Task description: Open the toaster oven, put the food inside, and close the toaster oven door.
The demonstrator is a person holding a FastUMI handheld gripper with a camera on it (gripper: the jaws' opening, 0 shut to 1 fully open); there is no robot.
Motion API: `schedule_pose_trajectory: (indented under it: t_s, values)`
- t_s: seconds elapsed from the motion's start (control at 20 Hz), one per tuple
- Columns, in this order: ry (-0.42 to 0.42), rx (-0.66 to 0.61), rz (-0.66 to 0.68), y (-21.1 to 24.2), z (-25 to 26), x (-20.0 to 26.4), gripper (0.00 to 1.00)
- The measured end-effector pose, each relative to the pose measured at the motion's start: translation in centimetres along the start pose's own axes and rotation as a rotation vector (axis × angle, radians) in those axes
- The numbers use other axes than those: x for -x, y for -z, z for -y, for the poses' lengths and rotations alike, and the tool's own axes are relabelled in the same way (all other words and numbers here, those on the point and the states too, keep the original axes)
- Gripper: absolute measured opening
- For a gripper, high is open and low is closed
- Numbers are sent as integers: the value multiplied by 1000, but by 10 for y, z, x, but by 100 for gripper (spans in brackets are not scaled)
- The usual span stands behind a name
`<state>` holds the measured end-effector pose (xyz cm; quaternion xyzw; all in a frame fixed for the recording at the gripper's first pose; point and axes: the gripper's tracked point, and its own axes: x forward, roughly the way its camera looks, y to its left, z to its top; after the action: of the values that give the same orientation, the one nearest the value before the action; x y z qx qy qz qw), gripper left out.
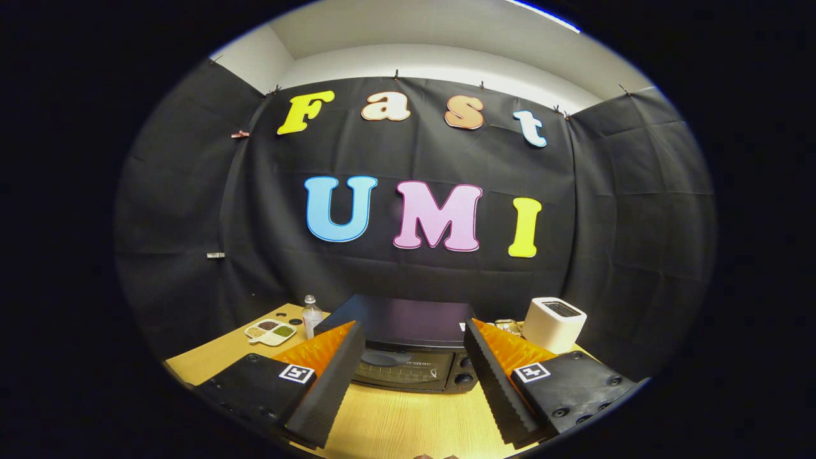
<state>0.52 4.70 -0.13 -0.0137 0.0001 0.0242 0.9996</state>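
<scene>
A black toaster oven (408, 347) stands on the wooden table (395, 424), straight ahead of my fingers, with its glass door (403, 368) closed and its knobs to the right of the door. My gripper (414, 389) is open, held apart from the oven, with nothing between its fingers. The left finger (331, 382) and the right finger (494, 382) frame the oven's front. Something small and golden (507, 326) lies behind the oven's right corner; I cannot tell what it is.
A white pop-up toaster (553, 324) stands to the right of the oven. To the left of the oven are a small clear bottle (311, 315) and a divided tray (271, 331) with grains in its compartments.
</scene>
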Motion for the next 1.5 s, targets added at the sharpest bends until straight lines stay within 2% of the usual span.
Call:
schedule_pose_trajectory:
  t_s: [0.35, 0.8, 1.1, 1.3, 1.5]
  values:
    - [-31, -3, -24, 10, -16, -11, 97]
    - [-82, 7, -70, 23, -50, -61, 97]
    - [-83, -1, -99, 32, -54, -89, 98]
    - [-38, -5, -41, 14, -38, -83, 98]
    - [-51, 16, -4, 0, -28, -70, 97]
